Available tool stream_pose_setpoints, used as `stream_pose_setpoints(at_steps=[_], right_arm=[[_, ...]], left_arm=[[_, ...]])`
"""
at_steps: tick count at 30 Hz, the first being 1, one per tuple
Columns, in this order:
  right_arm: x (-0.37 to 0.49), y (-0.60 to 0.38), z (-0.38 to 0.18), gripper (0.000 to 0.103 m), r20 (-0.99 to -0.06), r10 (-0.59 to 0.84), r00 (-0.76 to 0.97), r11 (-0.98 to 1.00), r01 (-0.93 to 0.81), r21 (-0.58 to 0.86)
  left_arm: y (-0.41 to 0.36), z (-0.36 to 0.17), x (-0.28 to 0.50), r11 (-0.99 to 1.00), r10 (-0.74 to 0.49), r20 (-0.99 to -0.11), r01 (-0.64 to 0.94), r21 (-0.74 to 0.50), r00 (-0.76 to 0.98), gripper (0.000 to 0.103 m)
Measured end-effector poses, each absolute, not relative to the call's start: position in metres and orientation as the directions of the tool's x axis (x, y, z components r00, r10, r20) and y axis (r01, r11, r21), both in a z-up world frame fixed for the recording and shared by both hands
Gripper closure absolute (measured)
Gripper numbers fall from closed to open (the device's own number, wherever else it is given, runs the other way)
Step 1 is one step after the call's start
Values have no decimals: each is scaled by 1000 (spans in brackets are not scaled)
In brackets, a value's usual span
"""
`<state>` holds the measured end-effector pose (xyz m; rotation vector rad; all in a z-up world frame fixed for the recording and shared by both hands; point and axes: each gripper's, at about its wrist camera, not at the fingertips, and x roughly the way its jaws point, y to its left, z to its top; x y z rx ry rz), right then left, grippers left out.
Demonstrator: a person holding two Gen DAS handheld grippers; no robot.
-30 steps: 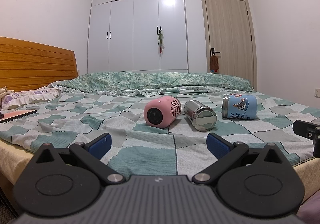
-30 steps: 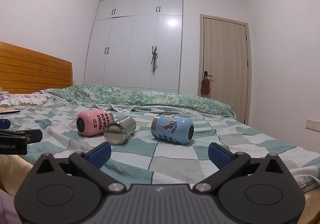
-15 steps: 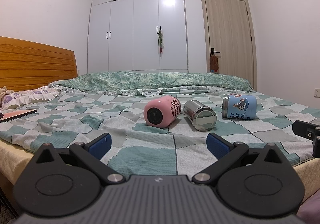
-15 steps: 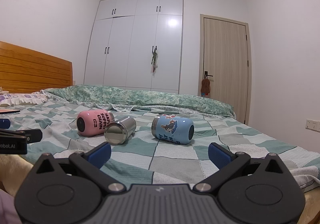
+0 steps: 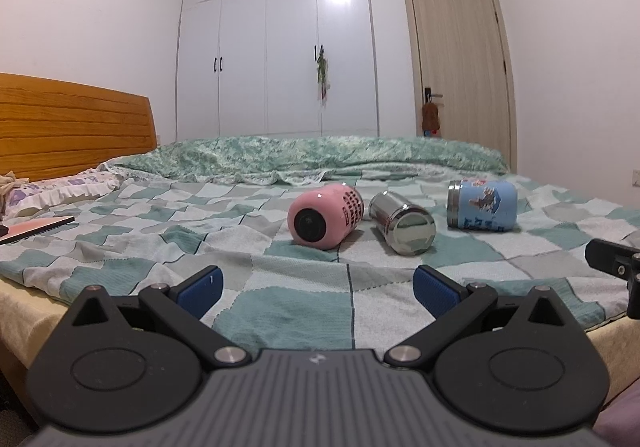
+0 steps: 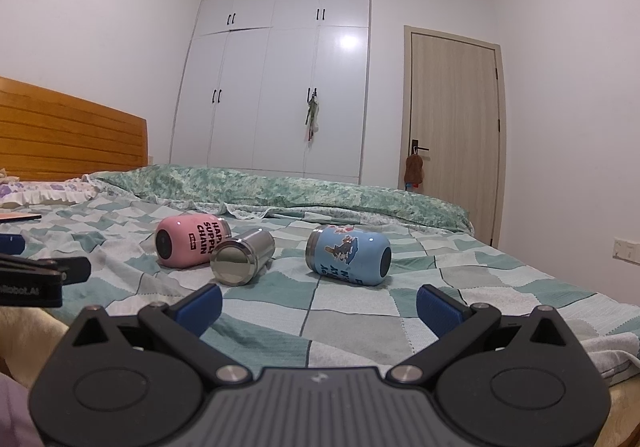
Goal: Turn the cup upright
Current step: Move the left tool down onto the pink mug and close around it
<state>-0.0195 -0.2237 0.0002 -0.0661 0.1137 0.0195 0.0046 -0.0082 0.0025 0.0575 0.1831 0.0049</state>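
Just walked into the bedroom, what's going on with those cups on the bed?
Nothing is being handled yet. Three cups lie on their sides on the checkered bedspread: a pink cup, a steel cup and a blue cup. The left gripper and right gripper are both open and empty, short of the cups.

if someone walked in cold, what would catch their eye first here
Three cups lying on their sides in a row on the checked bedspread: a pink cup on the left, a steel cup close beside it, and a blue cup set apart to the right. Near the bed's edge, the left gripper and right gripper wait with jaws open, holding nothing.
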Motion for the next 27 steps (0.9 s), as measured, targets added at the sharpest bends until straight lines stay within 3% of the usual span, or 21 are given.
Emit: stream_pose_setpoints(at_steps=[8, 18, 27], right_arm=[[13, -226, 8, 0, -190, 42, 981, 997, -52, -49], [79, -219, 35, 0, -219, 91, 972, 993, -105, -54], [148, -212, 55, 0, -261, 131, 956, 987, -150, -53]], left_arm=[[-16, 14, 25, 991, 4, -246, 29, 127, 969, 0], [-21, 52, 75, 976, 8, -259, 49, 214, 966, 0], [-21, 70, 144, 962, 25, -331, 68, 265, 943, 0]])
